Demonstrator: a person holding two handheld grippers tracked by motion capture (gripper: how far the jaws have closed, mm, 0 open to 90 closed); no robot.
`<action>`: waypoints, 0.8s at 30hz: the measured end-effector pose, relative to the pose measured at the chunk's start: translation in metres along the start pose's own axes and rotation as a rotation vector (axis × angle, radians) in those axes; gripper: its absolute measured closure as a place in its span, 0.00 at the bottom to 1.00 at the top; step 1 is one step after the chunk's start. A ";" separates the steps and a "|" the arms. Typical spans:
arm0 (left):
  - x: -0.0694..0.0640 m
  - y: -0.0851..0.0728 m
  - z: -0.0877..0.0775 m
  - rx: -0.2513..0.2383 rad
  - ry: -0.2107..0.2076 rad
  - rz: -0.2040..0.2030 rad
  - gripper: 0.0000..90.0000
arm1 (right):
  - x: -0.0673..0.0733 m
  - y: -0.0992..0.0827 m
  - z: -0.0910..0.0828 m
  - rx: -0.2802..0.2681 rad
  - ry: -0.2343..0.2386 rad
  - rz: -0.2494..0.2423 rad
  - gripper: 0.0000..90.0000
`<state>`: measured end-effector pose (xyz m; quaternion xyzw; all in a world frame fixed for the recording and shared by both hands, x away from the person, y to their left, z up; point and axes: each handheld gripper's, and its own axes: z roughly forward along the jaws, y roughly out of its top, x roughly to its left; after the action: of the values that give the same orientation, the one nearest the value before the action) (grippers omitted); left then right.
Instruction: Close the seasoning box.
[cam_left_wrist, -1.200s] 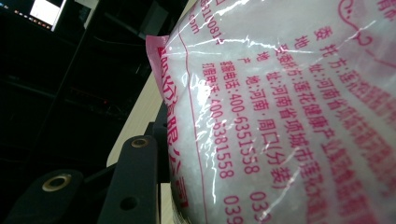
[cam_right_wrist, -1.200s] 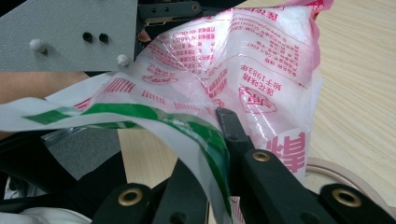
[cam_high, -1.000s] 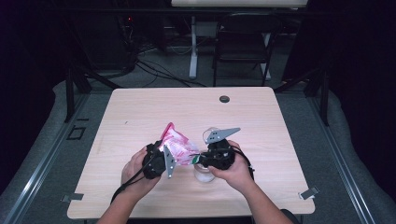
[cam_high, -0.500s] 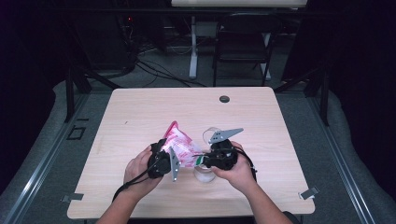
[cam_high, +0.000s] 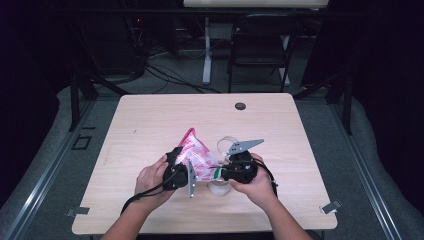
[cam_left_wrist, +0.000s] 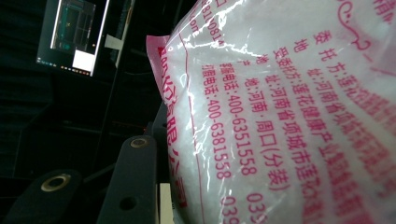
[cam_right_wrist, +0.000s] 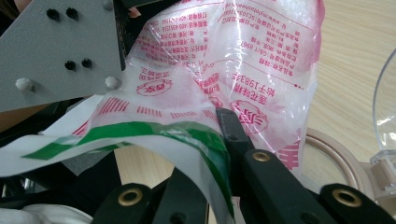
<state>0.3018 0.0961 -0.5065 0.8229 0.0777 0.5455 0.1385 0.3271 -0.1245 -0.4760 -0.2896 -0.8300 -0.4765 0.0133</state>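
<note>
Fingers (cam_right_wrist: 229, 123) of our right gripper (cam_high: 226, 174) pinch the pink bag (cam_high: 196, 156)'s edge; the left gripper (cam_high: 181, 172) clamps its side. Next, we judge, comes tipping it over the clear container (cam_high: 220, 187).

Pink-and-white printed bag (cam_left_wrist: 289, 112): running off the top, right and bottom edges of the left gripper view, hiding the right-hand jaw there. Left gripper (cam_high: 186, 174): jaw tips lying buried under the bag in the high view; grip not readable. Clear container (cam_right_wrist: 385, 116): being cut by the right edge of the right gripper view. Round item (cam_high: 219, 188) below the bag: too small to identify.
</note>
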 end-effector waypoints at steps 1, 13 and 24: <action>0.000 0.000 0.000 -0.001 0.003 0.010 0.68 | 0.000 0.000 0.000 0.000 -0.003 0.004 1.00; 0.000 0.003 0.001 0.012 -0.002 0.038 0.68 | -0.001 -0.002 0.000 0.004 -0.008 0.005 1.00; 0.002 0.007 0.000 0.018 0.012 0.082 0.68 | -0.002 -0.002 -0.001 -0.011 -0.009 0.011 1.00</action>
<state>0.3027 0.0903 -0.5023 0.8232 0.0495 0.5551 0.1080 0.3277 -0.1274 -0.4781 -0.2966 -0.8257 -0.4798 0.0105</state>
